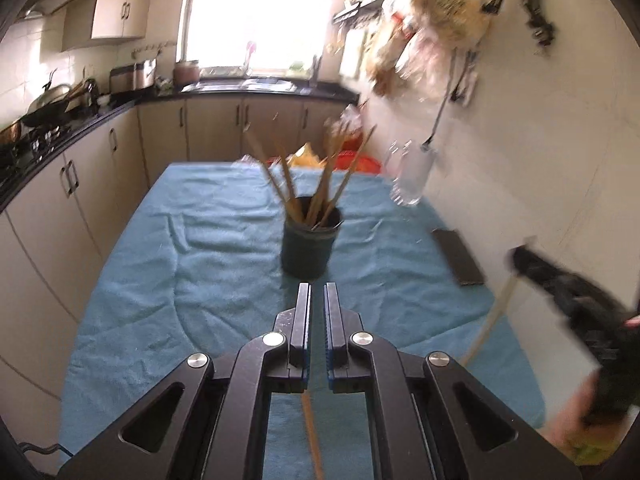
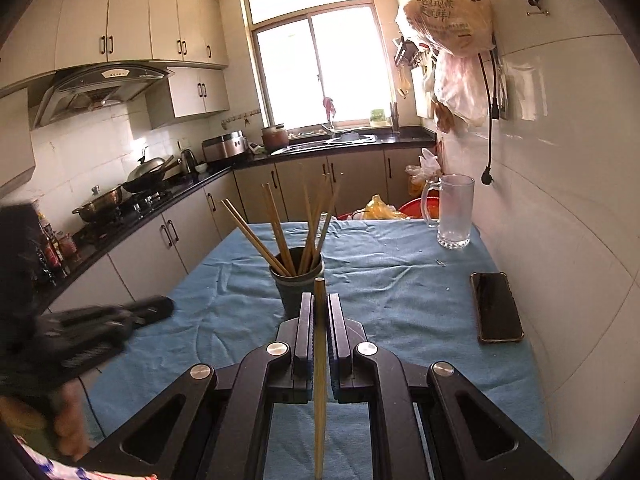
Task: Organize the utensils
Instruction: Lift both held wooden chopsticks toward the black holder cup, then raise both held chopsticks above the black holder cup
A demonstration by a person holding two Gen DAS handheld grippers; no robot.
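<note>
Right gripper (image 2: 319, 316) clamped on 1 chopstick (image 2: 319, 360), whose long axis runs along the fingers, tip pointing far toward the dark holder (image 2: 298, 280). The holder stands mid-table on the blue cloth (image 2: 400, 280), directly beyond the fingertips and already holding several chopsticks. Left gripper (image 1: 317, 300) is closed with nothing visibly between its pads; another chopstick (image 1: 314, 440) lies on the cloth beneath it. Judged: either gripper faces the holder squarely, but only the right carries a chopstick.

A blue cloth (image 2: 400, 280) lies under the dark green holder (image 2: 298, 284) of tan chopsticks (image 2: 276, 228).
</note>
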